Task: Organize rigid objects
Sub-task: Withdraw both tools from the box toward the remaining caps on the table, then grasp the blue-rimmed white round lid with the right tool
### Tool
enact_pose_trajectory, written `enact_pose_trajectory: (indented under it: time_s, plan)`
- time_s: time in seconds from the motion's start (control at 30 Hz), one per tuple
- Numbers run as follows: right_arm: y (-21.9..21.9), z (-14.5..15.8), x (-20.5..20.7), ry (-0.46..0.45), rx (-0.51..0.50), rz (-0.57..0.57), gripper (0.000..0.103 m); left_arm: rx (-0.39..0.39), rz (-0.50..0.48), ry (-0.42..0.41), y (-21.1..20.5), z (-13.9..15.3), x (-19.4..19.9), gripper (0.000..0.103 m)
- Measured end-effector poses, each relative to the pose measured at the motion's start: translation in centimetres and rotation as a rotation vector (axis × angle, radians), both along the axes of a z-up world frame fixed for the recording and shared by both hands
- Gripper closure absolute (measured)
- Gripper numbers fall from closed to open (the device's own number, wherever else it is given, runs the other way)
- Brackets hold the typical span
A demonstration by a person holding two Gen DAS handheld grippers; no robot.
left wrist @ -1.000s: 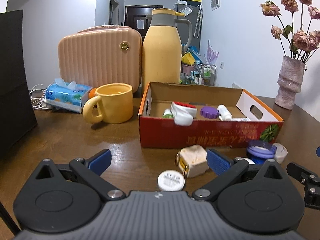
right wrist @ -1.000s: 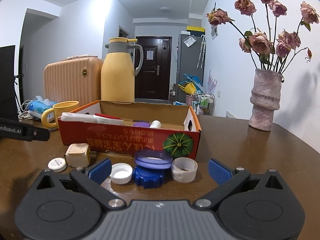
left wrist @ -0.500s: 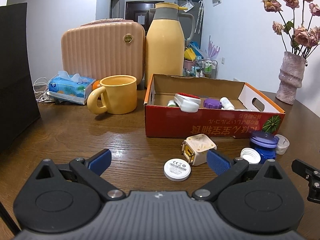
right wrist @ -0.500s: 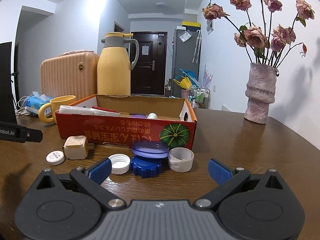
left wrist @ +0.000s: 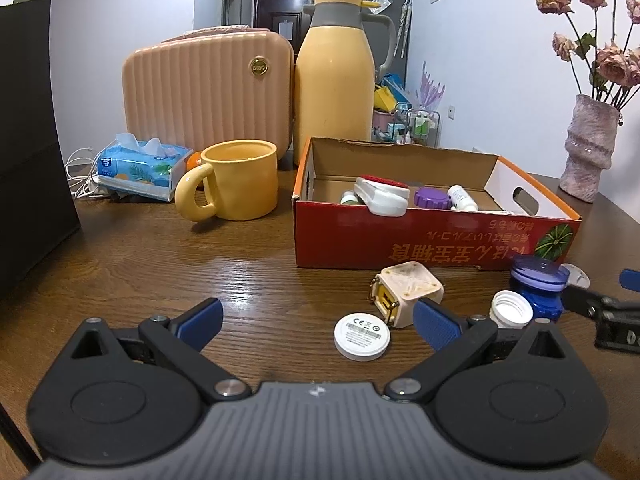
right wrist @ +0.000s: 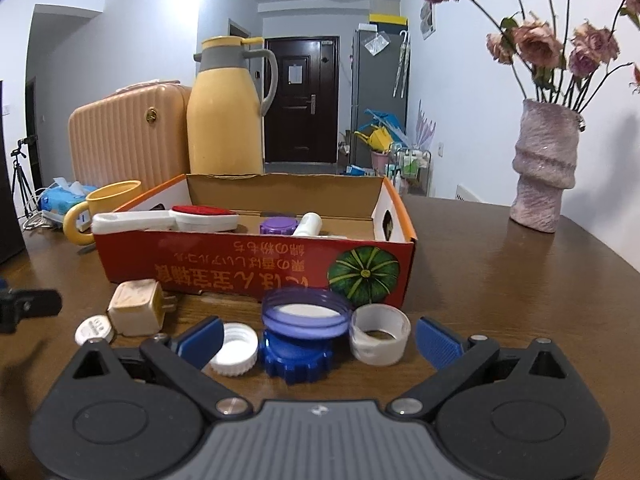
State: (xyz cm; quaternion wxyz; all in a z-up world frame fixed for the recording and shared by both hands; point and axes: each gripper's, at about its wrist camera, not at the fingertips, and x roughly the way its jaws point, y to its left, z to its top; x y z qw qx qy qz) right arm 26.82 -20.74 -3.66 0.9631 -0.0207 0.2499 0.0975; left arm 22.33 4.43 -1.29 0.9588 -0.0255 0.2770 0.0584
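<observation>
On the wooden counter (left wrist: 120, 272) our left gripper (left wrist: 316, 318) and right gripper (right wrist: 318, 334) both have jaws spread apart, holding nothing. We have drawn nearer over the last second: the white disc (left wrist: 362, 336) and charger (left wrist: 406, 294) now sit ahead of the left jaws, while the white cap (right wrist: 234, 348), blue jar (right wrist: 298, 340) and tape ring (right wrist: 380, 334) lie between the right ones. Beyond stands the red box (right wrist: 256, 268), partly filled, so five pieces remain outside it.

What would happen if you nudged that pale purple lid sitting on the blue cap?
The pale purple lid rests loosely, tilted, on the blue ridged cap, so a nudge would probably slide it off. It looks like thin plastic, likely light and stiff. Landing on edge, it might roll.
</observation>
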Motion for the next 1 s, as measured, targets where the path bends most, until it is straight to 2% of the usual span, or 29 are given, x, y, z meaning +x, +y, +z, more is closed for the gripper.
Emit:
enact_pose_trajectory:
  time_s: [0.07, 0.2, 0.37, 0.5, 0.77, 1.0]
  plan:
    - [0.2, -0.1, 1.2, 0.017, 0.011, 0.005, 0.007, -0.008, 0.002, 0.008, 0.2, -0.1, 0.3, 0.0]
    - [0.9, -0.4, 3.1, 0.034, 0.011, 0.002, 0.008, -0.017, 0.006, 0.021, 0.5, -0.3, 0.7, 0.0]
    - [1.7, -1.1, 5.0, 0.074, -0.016, 0.015, 0.027, -0.021, 0.009, 0.027, 0.7, -0.4, 1.0, 0.0]
    - [2.1, -1.7, 5.5, 0.091, -0.041, 0.023, 0.035, -0.026, 0.008, 0.039, 0.8, -0.5, 1.2, 0.0]
    - [1.9, -1.7, 5.2, 0.072, -0.025, 0.032, 0.038, -0.03, 0.012, 0.053, 0.9, -0.8, 1.5, 0.0]
    - [0.9, -0.6, 3.7, 0.007, 0.008, 0.026, 0.038, -0.029, 0.015, 0.066, 1.0, -1.0, 1.6, 0.0]
